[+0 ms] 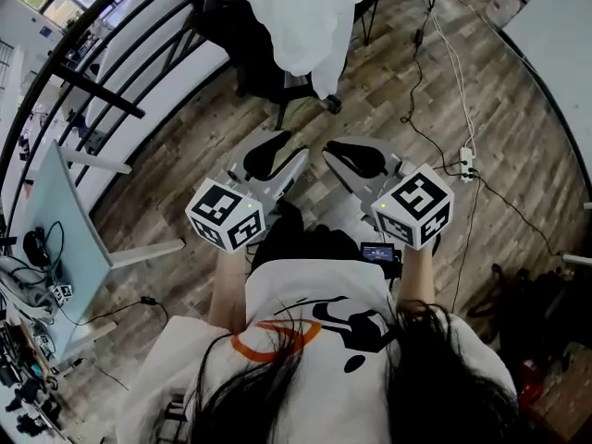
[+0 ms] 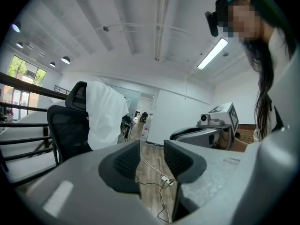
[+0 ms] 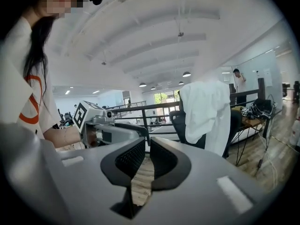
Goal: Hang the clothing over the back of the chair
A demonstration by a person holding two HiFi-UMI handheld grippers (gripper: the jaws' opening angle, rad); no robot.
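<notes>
A white garment (image 1: pixel 301 17) hangs draped over the back of a black office chair (image 1: pixel 250 54), at the top of the head view. Both grippers are held close to the person's body, well short of the chair. My left gripper (image 1: pixel 275 146) is open, with only floor showing between its pads (image 2: pixel 126 161). My right gripper (image 1: pixel 347 154) is shut, with a thin slit between its pads and nothing held. In the left gripper view the garment (image 2: pixel 107 114) and chair (image 2: pixel 68 130) are at the left. In the right gripper view the garment (image 3: pixel 206 111) covers the chair (image 3: pixel 180 123) at the right.
A power strip (image 1: pixel 467 163) with trailing cables lies on the wooden floor to the right. A black railing (image 1: pixel 92 81) runs along the left behind the chair. A cluttered desk (image 1: pixel 55 229) stands at the left, and a white table (image 1: pixel 555 35) at the top right.
</notes>
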